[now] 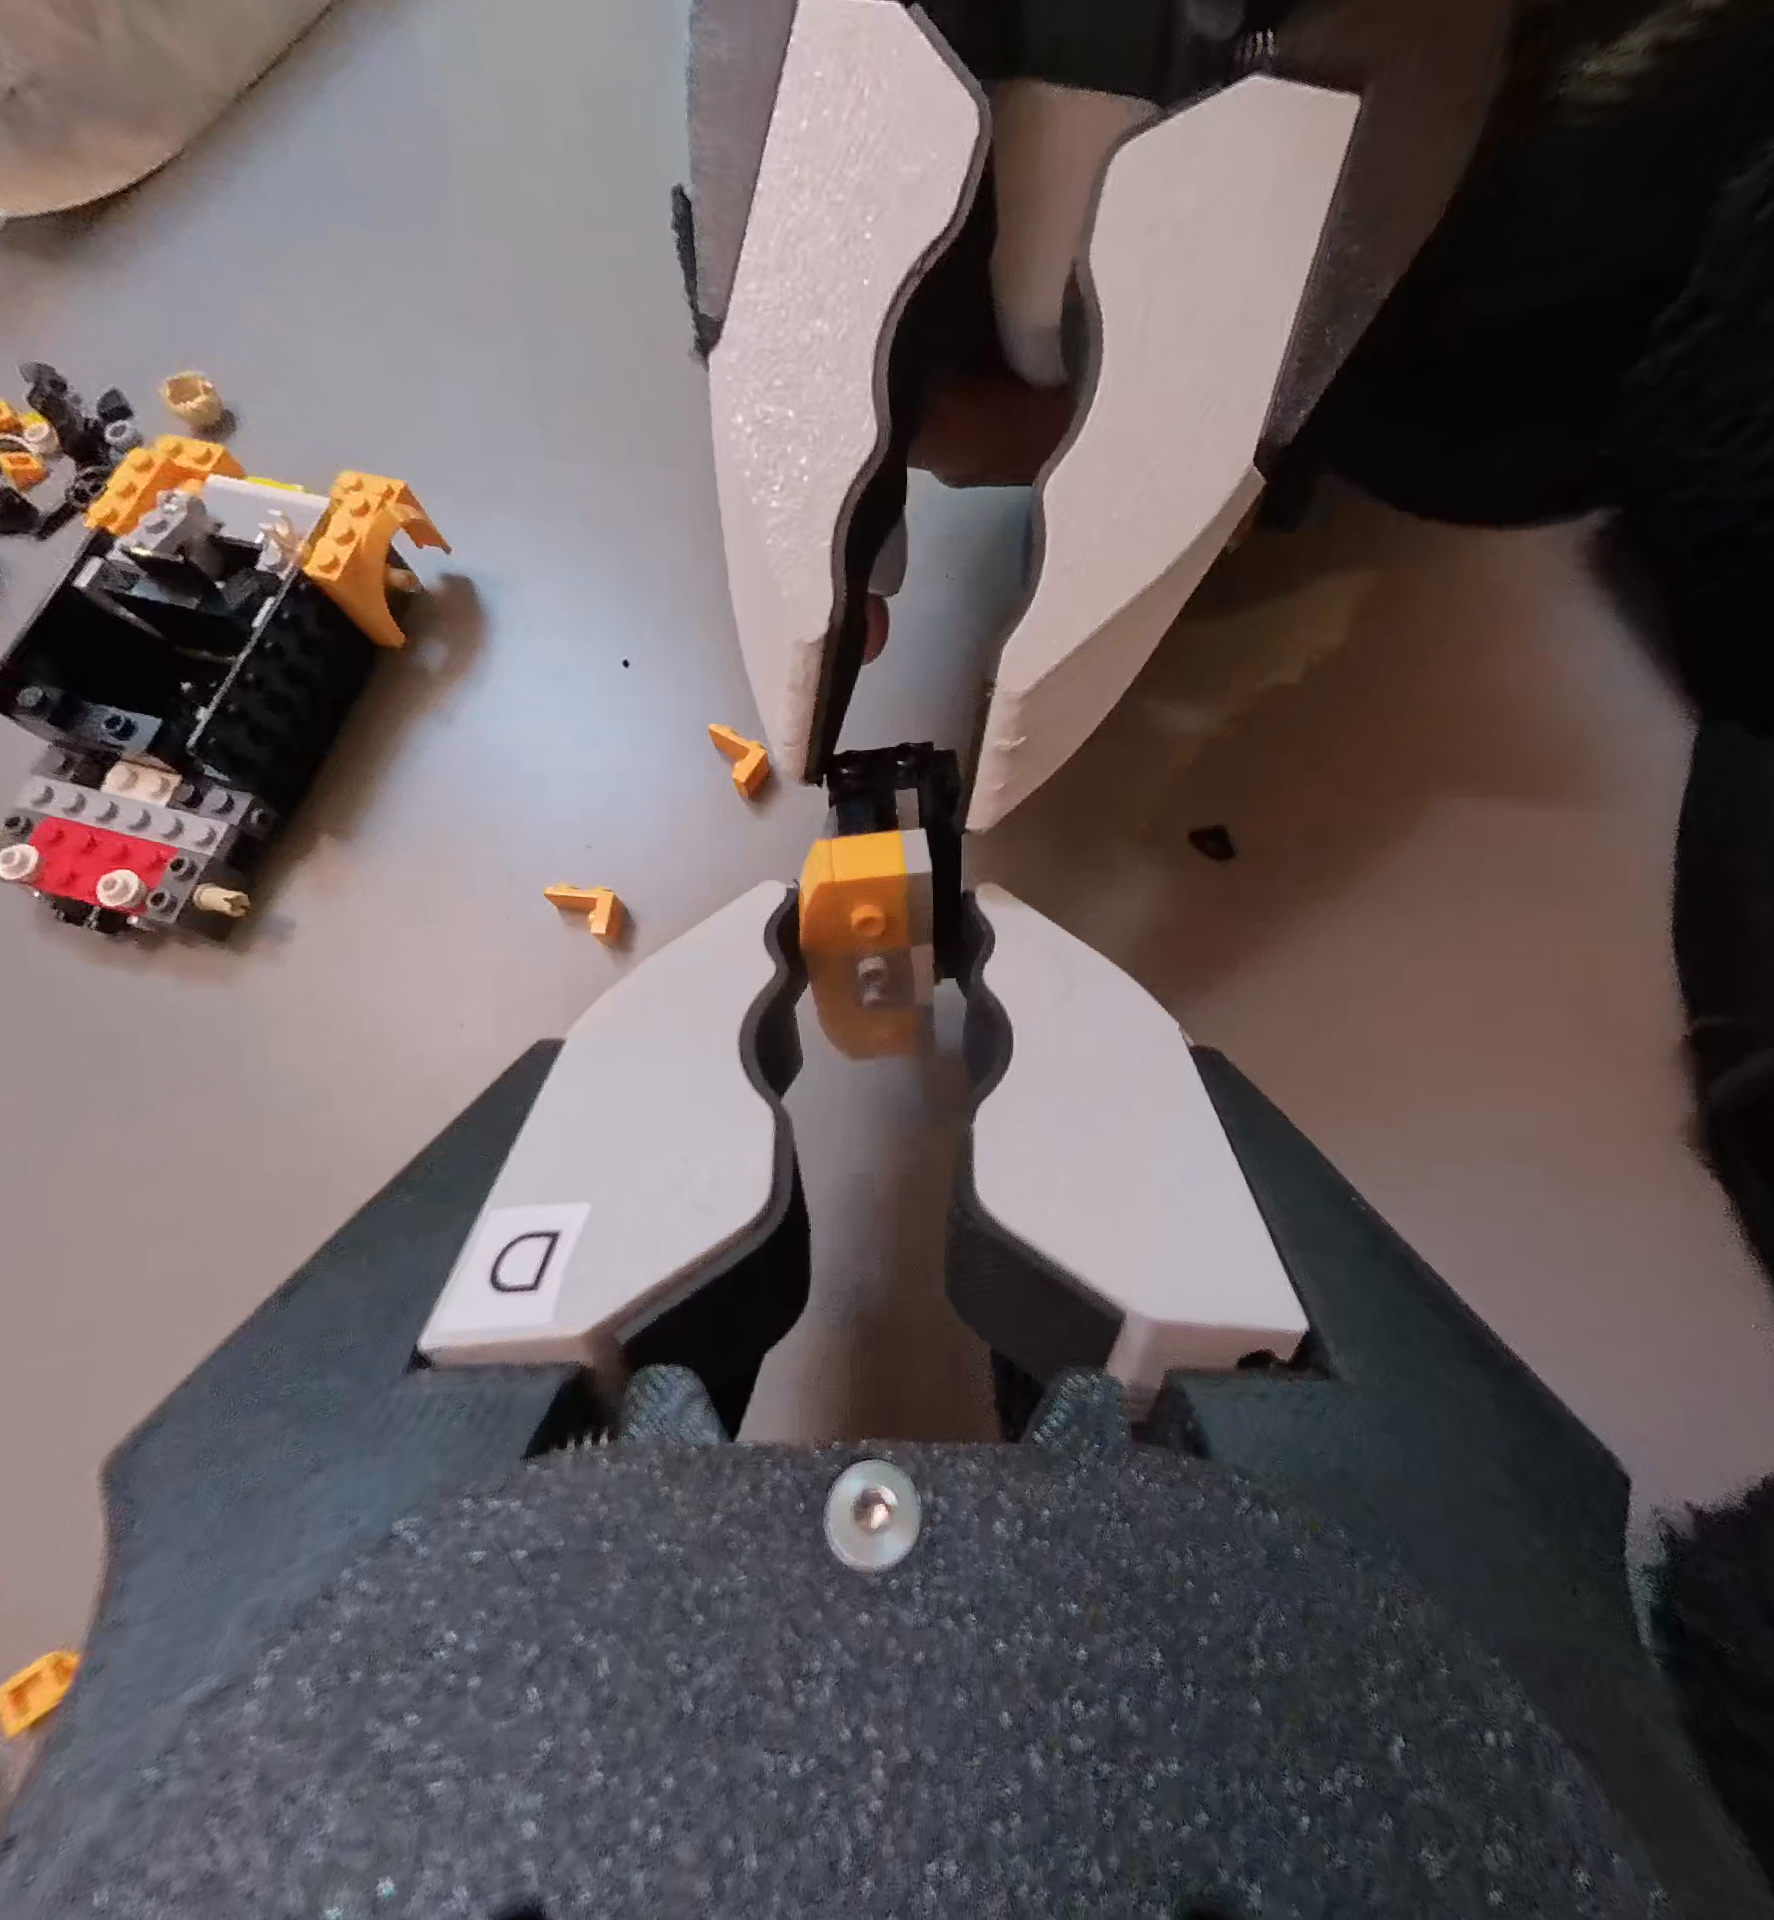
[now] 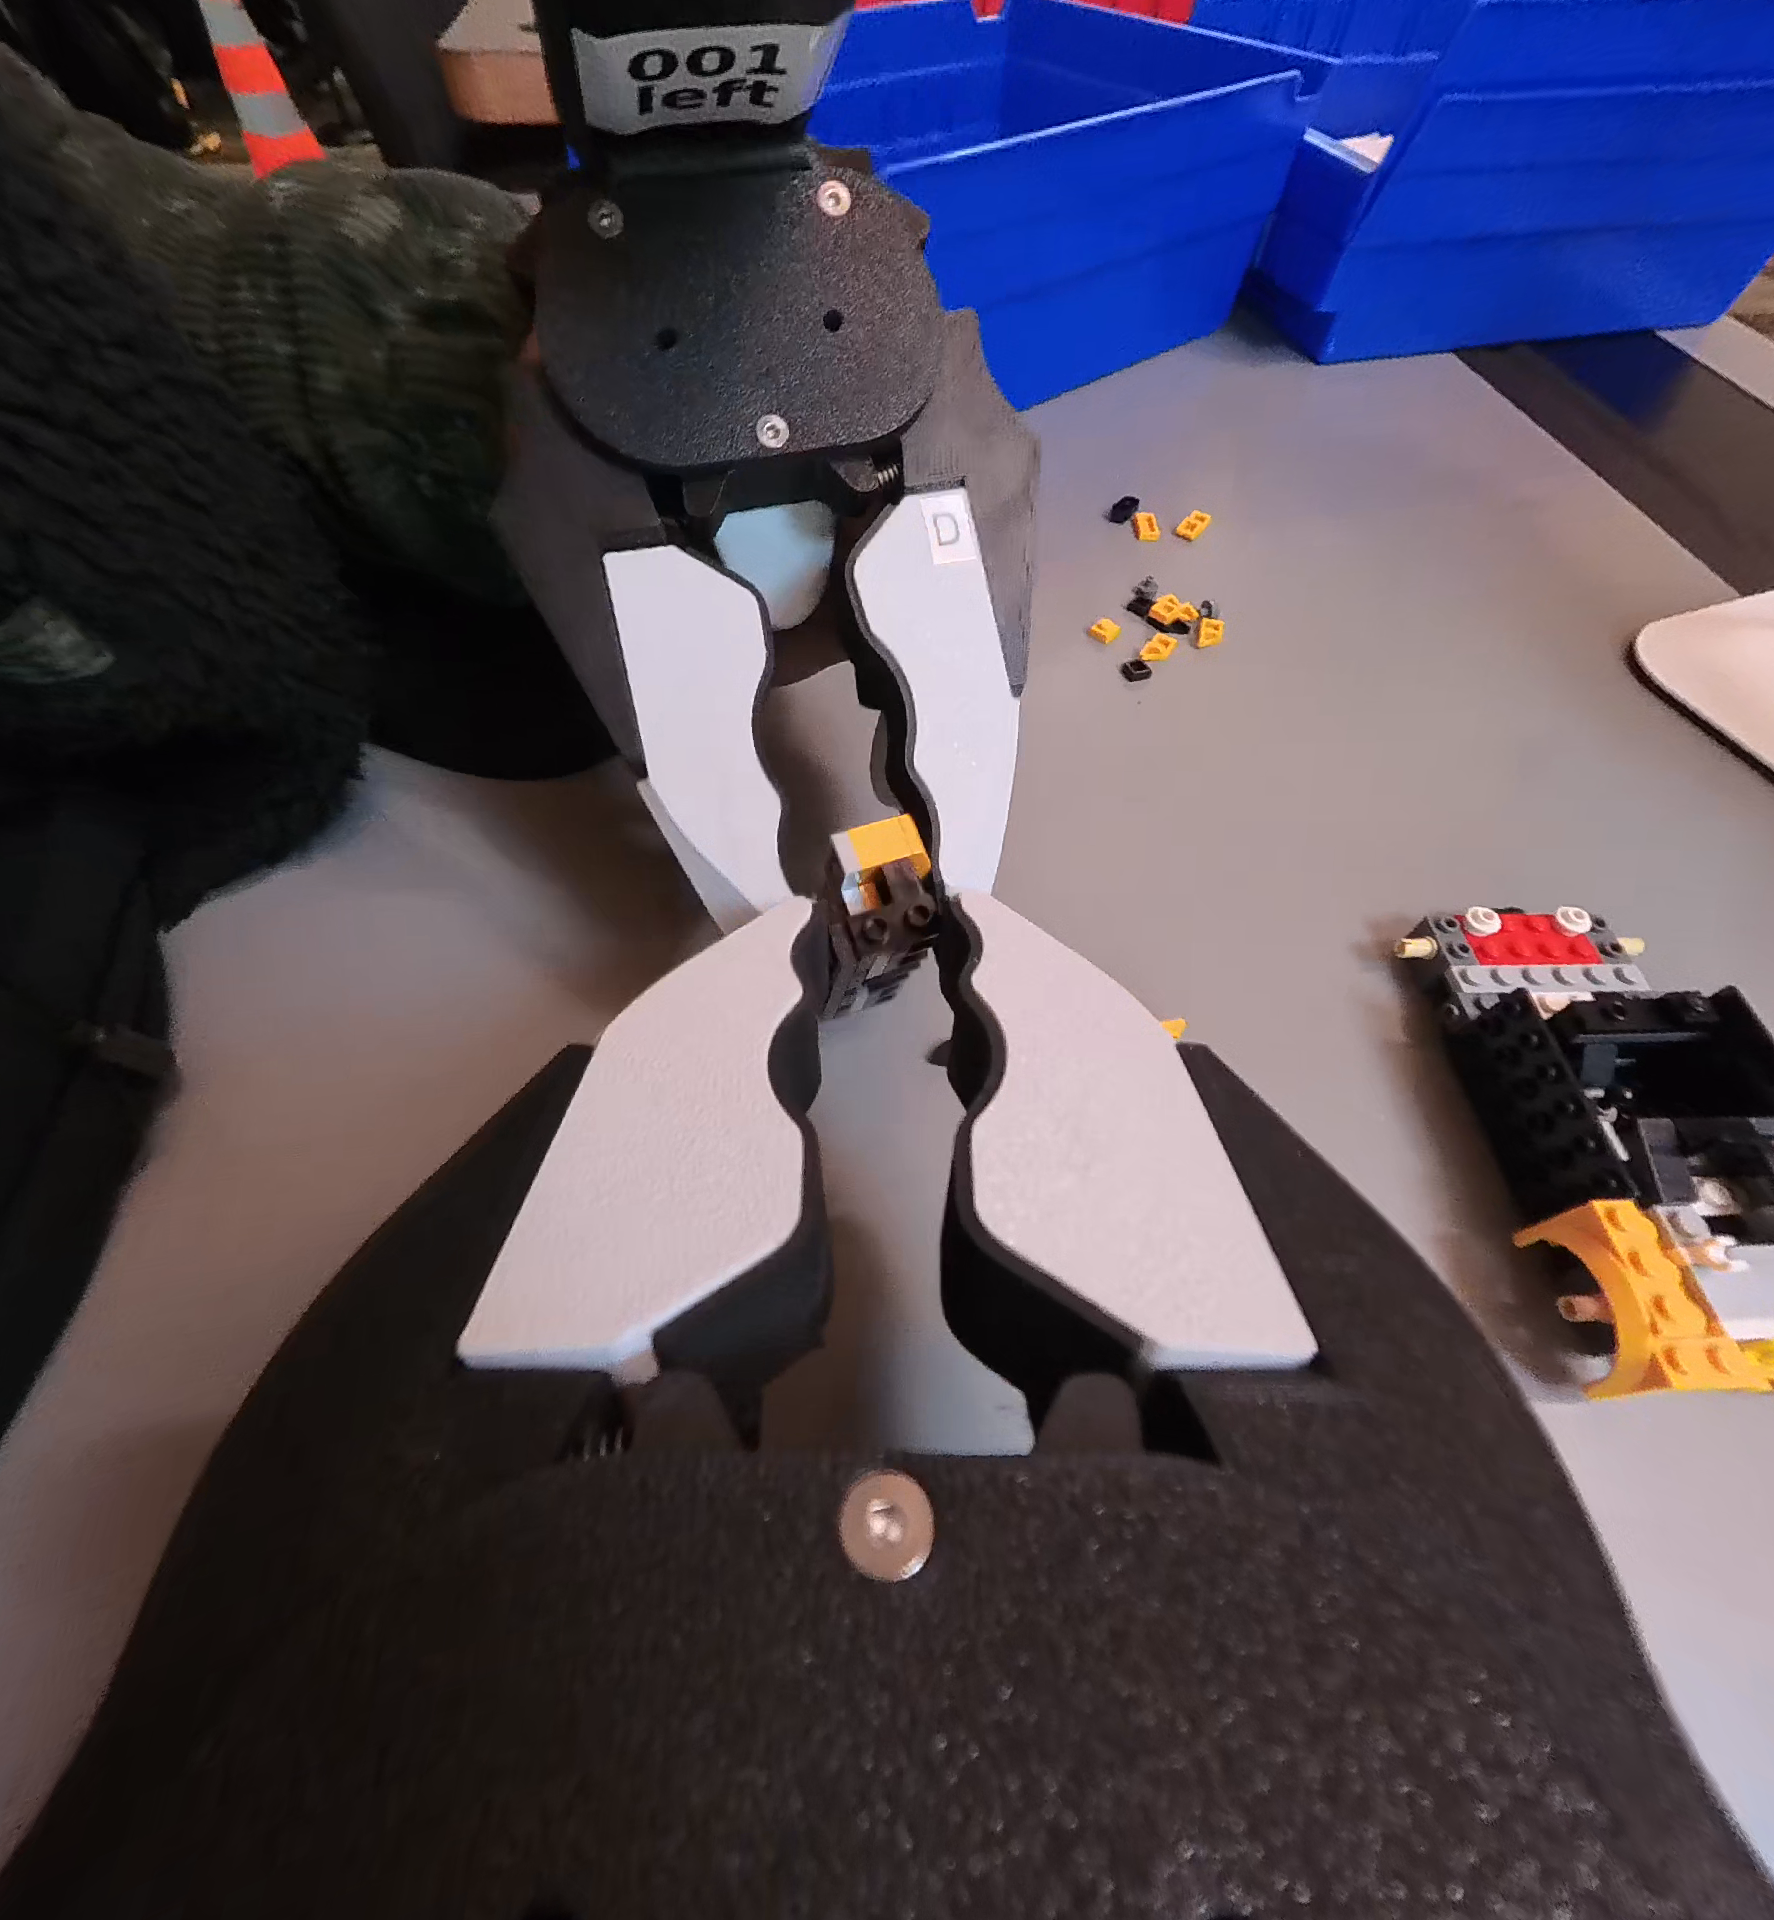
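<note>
Grey table fills both views, scattered with toy building bricks. At the centre of each frame, the two tongs meet tip to tip around one small brick assembly, held in the air above the table. It has an orange and grey block at one end and a black studded stack at the other.

The left tongs are closed most of the way on the orange and grey end, their dark pads against its sides. The right tongs are closed to a narrow gap on the black end, pads pressed on both sides.

How far things have got can only be judged loosely: a partly built vehicle in black, grey, red and orange lies apart on the table, wheel arches on but no wheels. Loose pieces remain unplaced, so building looks unfinished.

The left wrist view alone shows two orange corner pieces just beside the tongs, a heap of small parts at upper left, and a pale bag in the corner. The right wrist view alone shows blue storage bins at upper right, a scatter of orange and black bits, a white board edge, and a dark fleecy sleeve at left.
</note>
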Motion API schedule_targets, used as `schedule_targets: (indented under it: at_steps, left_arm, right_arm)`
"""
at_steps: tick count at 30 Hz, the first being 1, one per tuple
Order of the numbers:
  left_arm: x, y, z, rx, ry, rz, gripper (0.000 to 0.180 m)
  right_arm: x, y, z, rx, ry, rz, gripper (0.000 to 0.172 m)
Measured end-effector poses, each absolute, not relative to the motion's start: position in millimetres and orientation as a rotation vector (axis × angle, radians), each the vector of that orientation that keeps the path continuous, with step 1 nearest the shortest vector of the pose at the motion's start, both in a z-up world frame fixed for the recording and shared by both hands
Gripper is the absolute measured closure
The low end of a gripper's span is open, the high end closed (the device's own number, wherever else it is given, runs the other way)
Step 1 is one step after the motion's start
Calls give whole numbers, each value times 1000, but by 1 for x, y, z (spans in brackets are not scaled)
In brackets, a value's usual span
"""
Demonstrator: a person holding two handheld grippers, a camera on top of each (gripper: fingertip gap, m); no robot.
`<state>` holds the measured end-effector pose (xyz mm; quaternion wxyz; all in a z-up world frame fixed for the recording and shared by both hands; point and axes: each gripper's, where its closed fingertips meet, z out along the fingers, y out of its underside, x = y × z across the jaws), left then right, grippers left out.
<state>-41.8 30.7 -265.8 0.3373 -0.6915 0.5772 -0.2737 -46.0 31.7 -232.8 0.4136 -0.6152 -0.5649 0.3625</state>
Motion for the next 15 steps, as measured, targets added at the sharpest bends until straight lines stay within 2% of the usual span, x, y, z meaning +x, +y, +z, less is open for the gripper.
schedule_targets:
  at_steps: [9, 15]
  left_arm:
    - [-41, 13, -272, -1774, 1656, -698, 155]
    - [-38, 13, -253, -1918, 1416, -1088, 157]
  right_arm:
    - [-43, 10, -241, -1437, -1617, 897, 152]
    - [-48, 17, -218, -1311, -1525, 793, 156]
